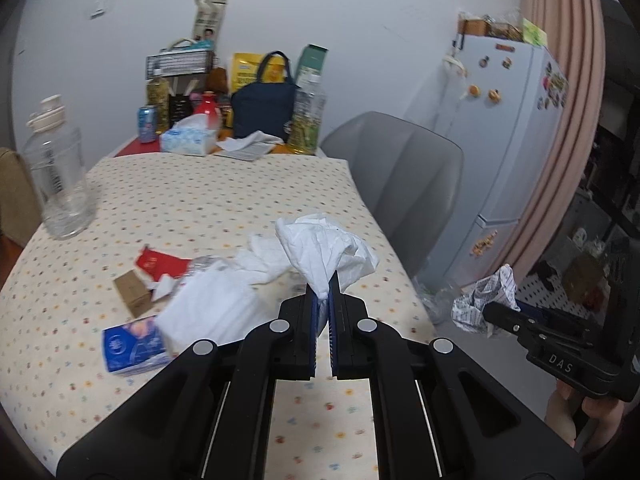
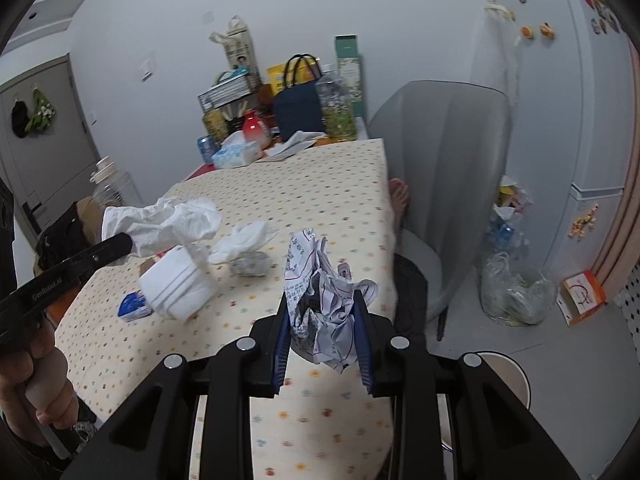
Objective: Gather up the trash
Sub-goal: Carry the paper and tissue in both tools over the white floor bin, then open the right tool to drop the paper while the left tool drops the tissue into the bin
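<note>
My left gripper [image 1: 323,294] is shut on a crumpled white tissue [image 1: 324,248] and holds it above the dotted tablecloth [image 1: 200,200]; it also shows in the right wrist view [image 2: 124,246] with the tissue [image 2: 168,220]. My right gripper [image 2: 322,300] is shut on a crumpled printed paper [image 2: 324,312], held over the table's right edge; it shows in the left wrist view [image 1: 486,312] with the paper [image 1: 484,298]. On the table lie another white tissue [image 1: 260,258], a folded white cloth [image 1: 212,308], a blue packet [image 1: 132,344], a small brown box [image 1: 132,294], a red wrapper [image 1: 156,262] and a crushed clear bottle [image 2: 250,264].
A clear empty jar [image 1: 58,176] stands at the table's left. Bottles, a can, a tissue box [image 1: 188,138] and a navy bag [image 1: 264,108] crowd the far end. A grey chair [image 2: 444,184] stands right of the table. A clear trash bag [image 2: 516,292] sits on the floor by the fridge [image 2: 560,120].
</note>
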{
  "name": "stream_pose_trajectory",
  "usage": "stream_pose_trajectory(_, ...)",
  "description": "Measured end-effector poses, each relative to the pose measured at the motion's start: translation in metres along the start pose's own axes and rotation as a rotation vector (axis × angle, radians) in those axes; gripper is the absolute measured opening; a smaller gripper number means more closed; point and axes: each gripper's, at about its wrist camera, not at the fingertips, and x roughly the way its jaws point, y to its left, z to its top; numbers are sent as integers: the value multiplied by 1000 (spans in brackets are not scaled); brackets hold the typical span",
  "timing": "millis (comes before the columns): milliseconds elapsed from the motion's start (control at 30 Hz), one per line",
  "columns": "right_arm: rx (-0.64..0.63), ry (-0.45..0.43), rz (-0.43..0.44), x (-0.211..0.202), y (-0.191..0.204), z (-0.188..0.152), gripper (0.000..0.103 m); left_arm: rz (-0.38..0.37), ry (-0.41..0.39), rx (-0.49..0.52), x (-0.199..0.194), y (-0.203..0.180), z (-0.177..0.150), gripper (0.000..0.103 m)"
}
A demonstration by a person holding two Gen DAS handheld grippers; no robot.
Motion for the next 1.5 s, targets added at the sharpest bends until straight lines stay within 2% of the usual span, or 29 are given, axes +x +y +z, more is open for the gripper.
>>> stream_pose_trajectory(367,137,-12,-121,-6,-89,-13,30,-60,115,90,67,-69,-1,5)
stream_pose_trajectory(567,212,12,-174,2,-136,-30,30,-86,168,116,98,-100,-3,5)
stream_pose_trajectory(967,331,56,-235,28,-206,-52,31,-130,266,165,150,-149,-11,5)
stream_pose_trajectory(1033,346,58,-246,33,-215,-54,36,-132,278,171,156,-156,-12,5)
stream_pose_trajectory(1100,358,55,-271,36,-224,-56,63,-135,291,180,162,-162,-14,5)
stream_pose_trajectory(1133,362,52,-283,37,-228,-58,67,-136,297,183,164,-165,-14,5)
stream_pose_trajectory(1300,420,51,-305,33,-252,-70,79,-150,316,210,171,-179,-17,5)
stream_pose_trajectory(1500,456,24,-330,12,-269,-82,88,-180,345,239,179,-203,-24,5)
